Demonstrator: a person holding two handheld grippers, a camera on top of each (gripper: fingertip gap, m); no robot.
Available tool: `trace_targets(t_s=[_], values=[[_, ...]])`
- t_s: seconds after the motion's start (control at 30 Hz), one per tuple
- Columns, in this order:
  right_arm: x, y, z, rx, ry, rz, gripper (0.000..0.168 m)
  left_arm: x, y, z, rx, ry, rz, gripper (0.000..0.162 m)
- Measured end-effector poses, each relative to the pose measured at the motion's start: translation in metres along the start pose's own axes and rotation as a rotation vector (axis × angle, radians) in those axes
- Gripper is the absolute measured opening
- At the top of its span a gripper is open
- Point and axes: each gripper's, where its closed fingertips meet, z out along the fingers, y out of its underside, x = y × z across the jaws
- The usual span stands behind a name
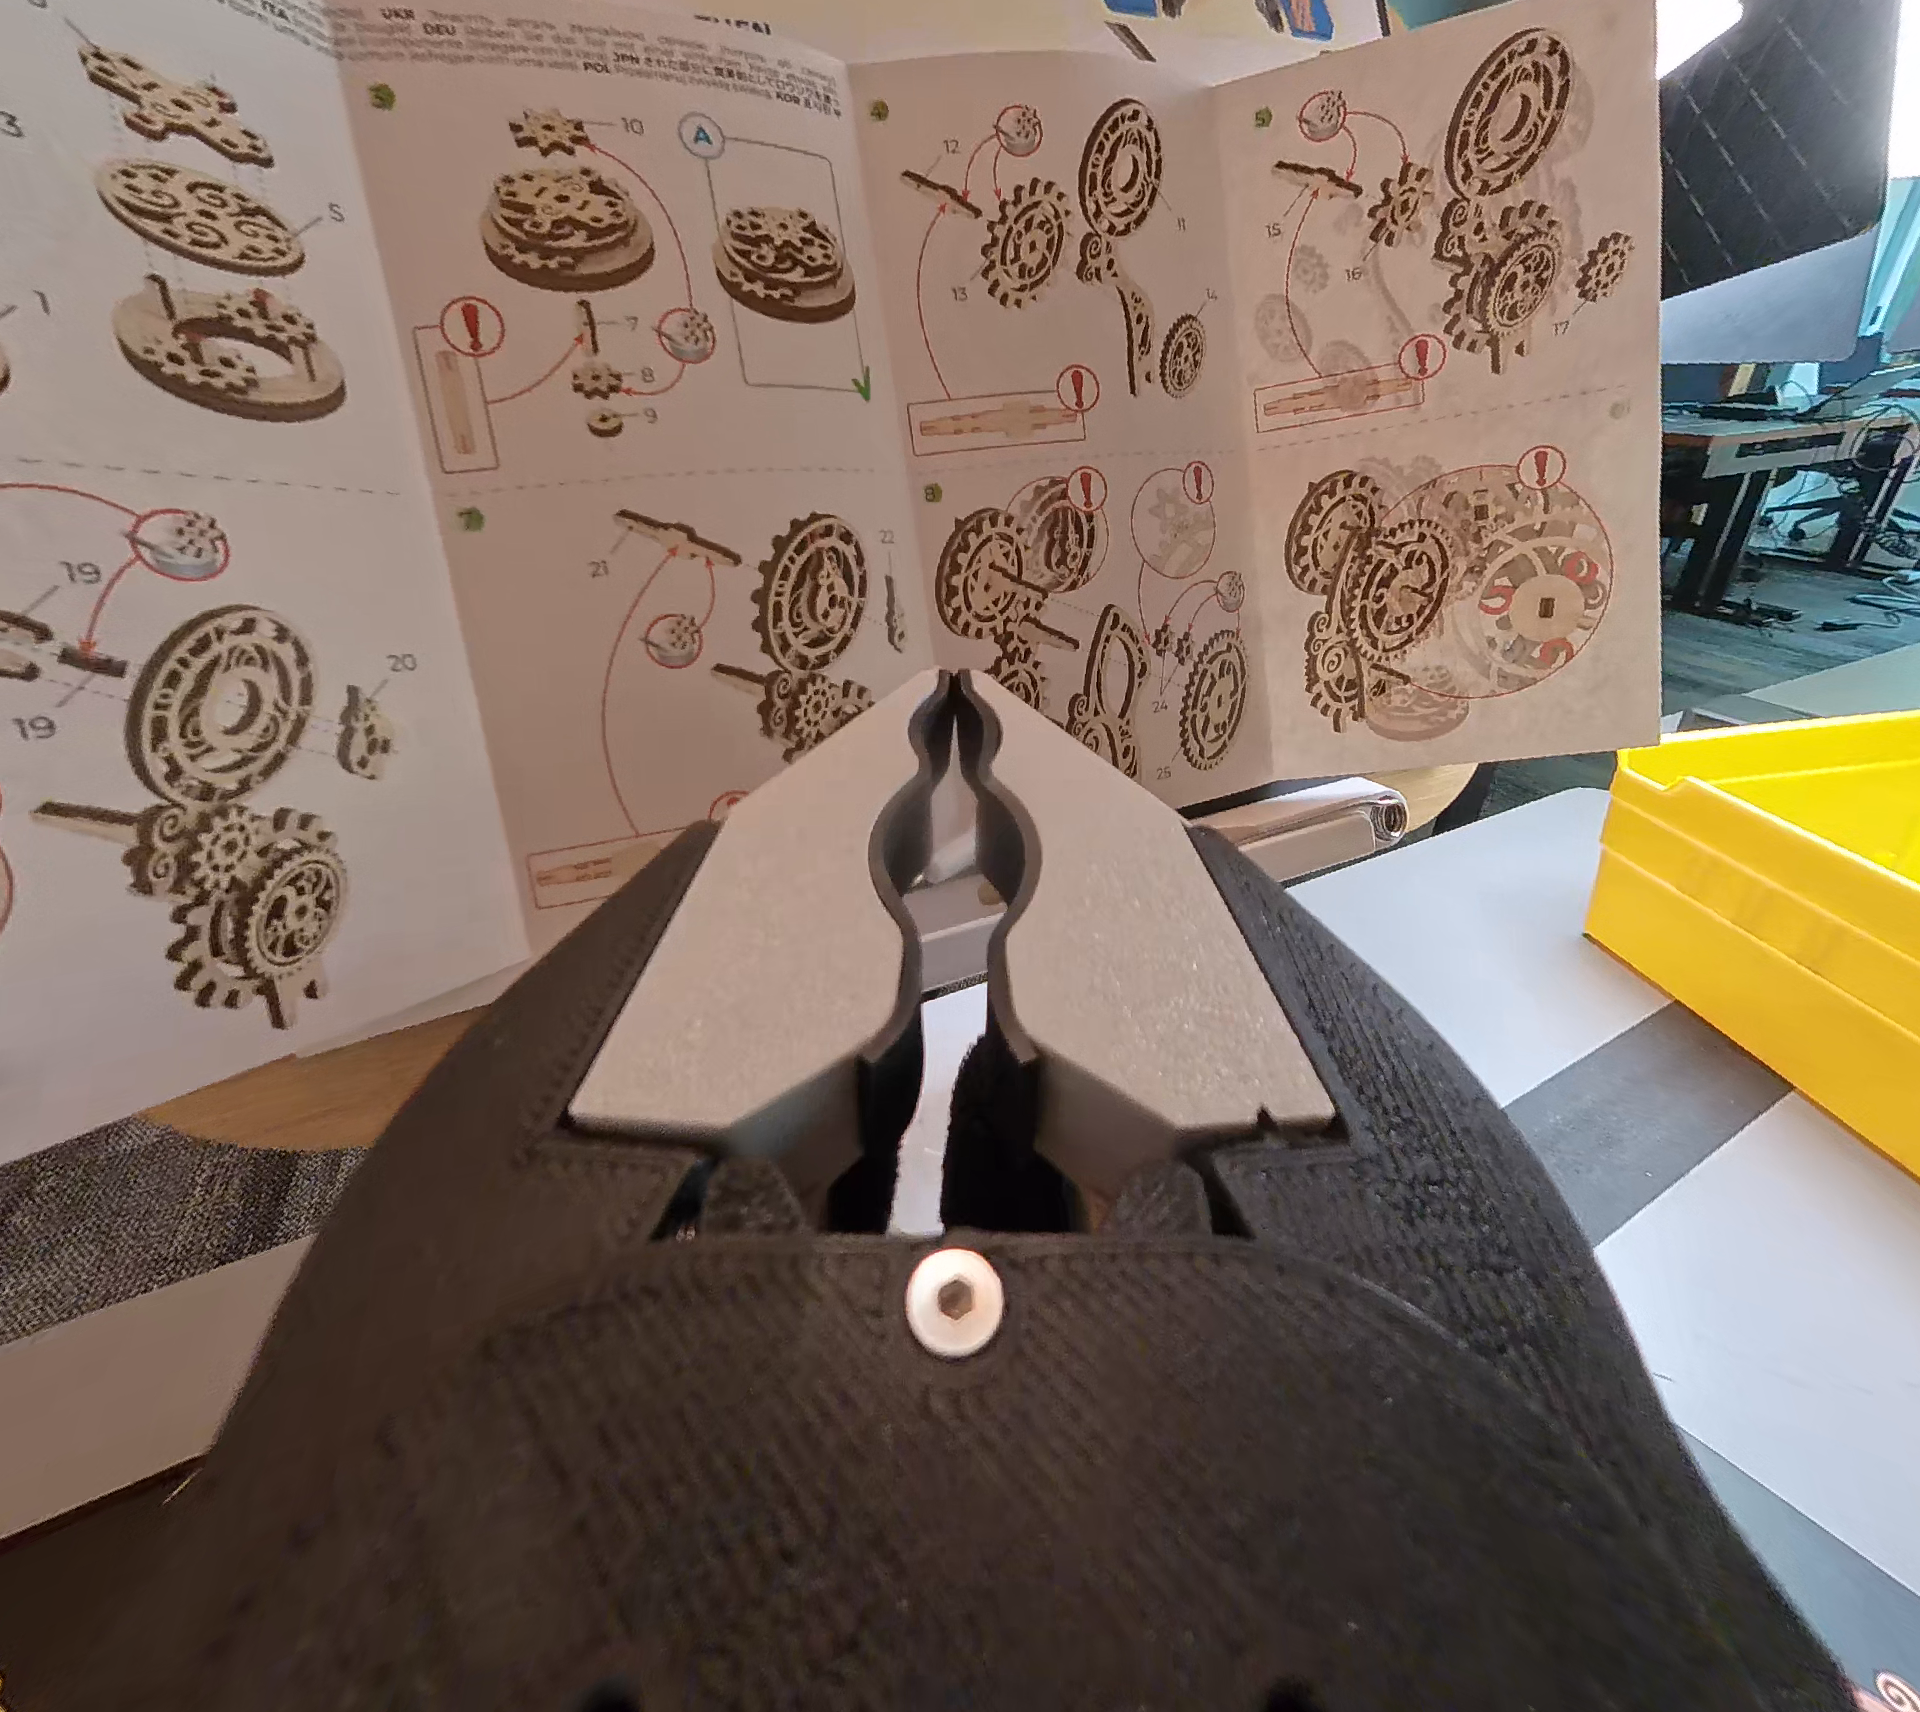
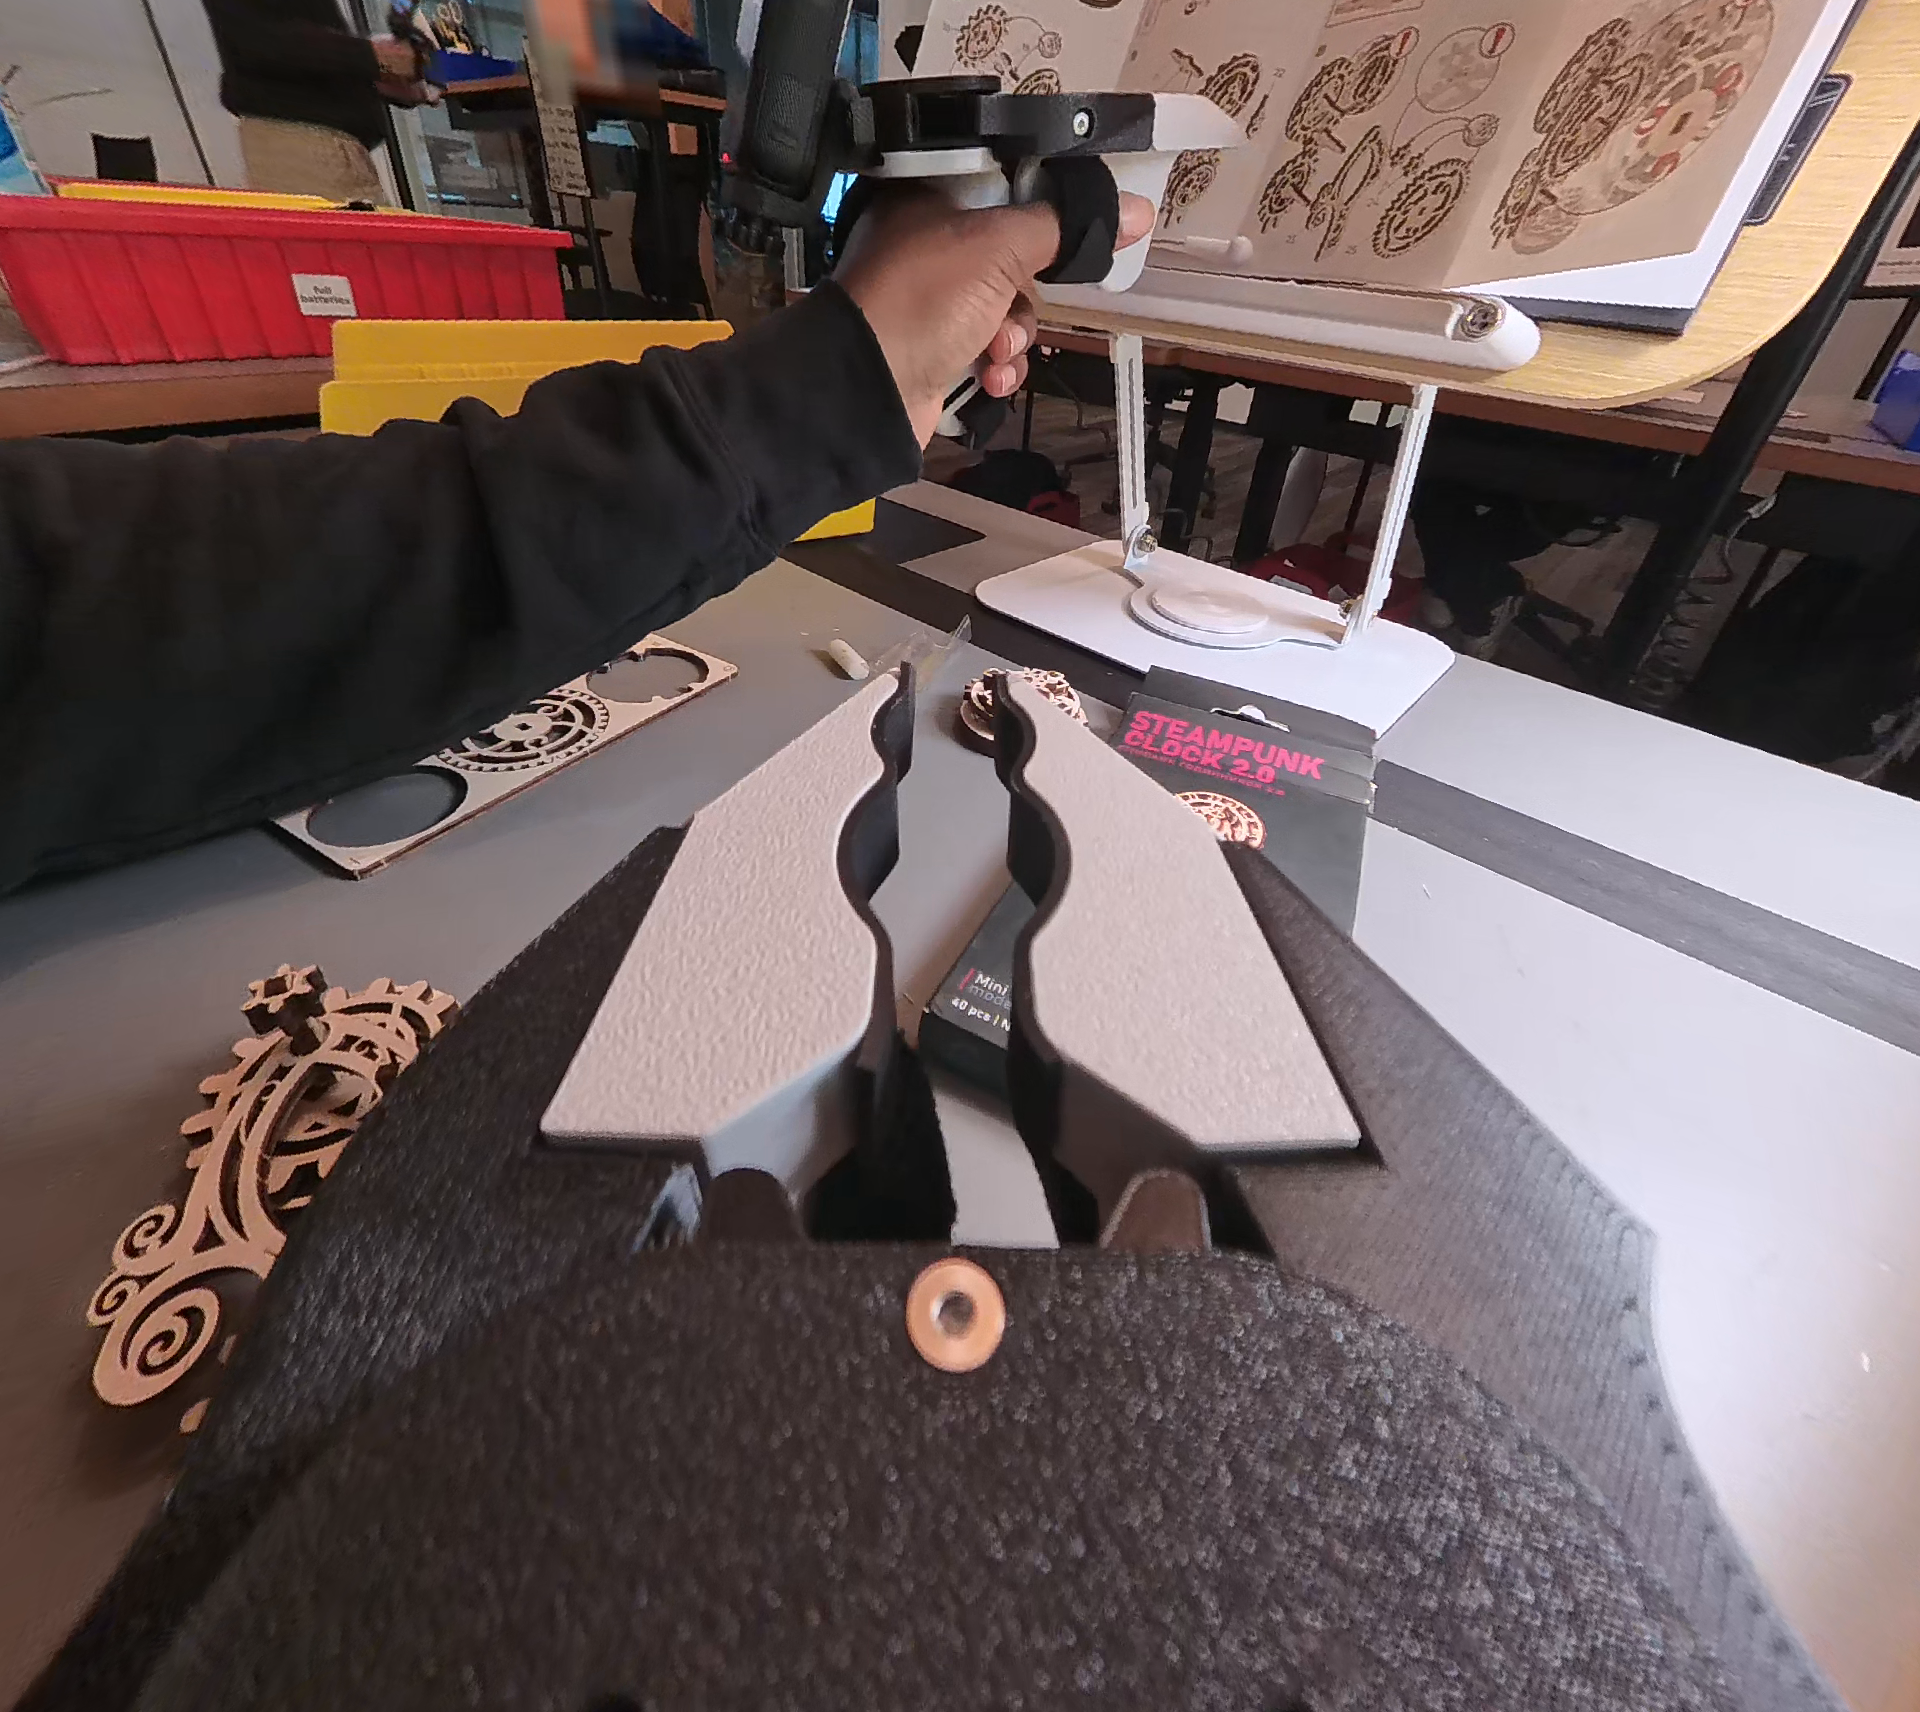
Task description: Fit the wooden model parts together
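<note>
Left wrist view: the left gripper (image 1: 954,680), grey-fingered in a black printed body, is raised level with the folded paper instruction sheet (image 1: 1039,374) of gear diagrams. Its tongs are closed tip to tip with nothing between them, a posture that suggests consulting or pointing at the diagrams rather than handling parts. A stack of yellow plastic bins (image 1: 1766,883) stands to the right on the grey table (image 1: 1507,987).

Right wrist view: the right gripper (image 2: 951,691) hovers low over the table with its tongs narrowly parted and holding nothing. The same sheet leans on a white tilting stand (image 2: 1226,613), which keeps the pages upright and facing the worker. The person's hand (image 2: 956,301), in a black sleeve, holds the left gripper up before the sheet.

The wooden model parts lie on the table: an ornate scrollwork wooden piece (image 2: 249,1184) with a small gear on it, just left of the right gripper's body; a partly assembled gear cluster (image 2: 1023,706) just beyond its fingertips; and a flat plywood sheet (image 2: 520,748) with punched-out holes under the sleeve. A black product box (image 2: 1236,789) lies beside the cluster. No fitting appears under way.
</note>
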Motion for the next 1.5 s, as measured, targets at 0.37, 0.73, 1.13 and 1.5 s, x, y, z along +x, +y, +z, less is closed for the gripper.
trace_targets(t_s=[0.37, 0.73, 1.13, 1.5], values=[[-0.001, 0.001, 0.001, -0.008, -0.005, -0.007, 0.013, 0.019, 0.016, 0.006, -0.066, 0.067, 0.027, 0.000], [-0.003, 0.003, 0.001, -0.017, -0.011, -0.010, 0.013, 0.028, 0.024, 0.007, -0.102, 0.084, 0.041, 0.000], [-0.003, 0.004, 0.002, -0.021, -0.011, -0.012, 0.013, 0.034, 0.024, 0.007, -0.089, 0.099, 0.036, 0.000], [-0.003, 0.004, 0.002, -0.024, -0.014, -0.010, 0.013, 0.047, 0.019, 0.011, -0.038, 0.127, 0.073, 0.000]])
